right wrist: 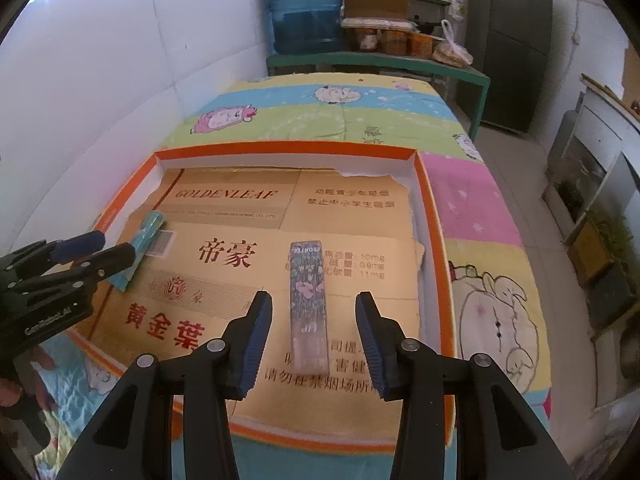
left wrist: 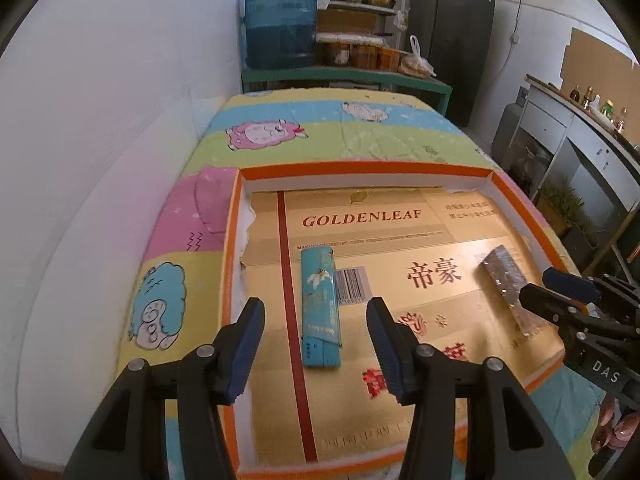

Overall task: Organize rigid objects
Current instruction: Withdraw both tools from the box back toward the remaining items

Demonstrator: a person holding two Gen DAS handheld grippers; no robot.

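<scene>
A shallow orange-rimmed box [left wrist: 360, 168] [right wrist: 280, 148] lined with gold cardboard lies on a cartoon-print sheet. Inside it, a teal lighter [left wrist: 320, 308] [right wrist: 140, 248] lies flat between the fingers of my left gripper [left wrist: 315, 312], which is open with a gap on both sides. A dark floral lighter [right wrist: 308, 304] [left wrist: 506, 286] lies flat to its right, between the fingers of my open right gripper [right wrist: 314, 300], whose pads stand off it. Each gripper shows at the edge of the other's view: the right gripper [left wrist: 548, 284] and the left gripper [right wrist: 108, 246].
The sheet [left wrist: 320, 128] covers a bed-like surface against a white wall on the left. Behind it stand a green bench [left wrist: 344, 78] with a blue water jug [left wrist: 280, 20] and food containers, and a black fridge [left wrist: 452, 32]. Cabinets [left wrist: 580, 148] line the right.
</scene>
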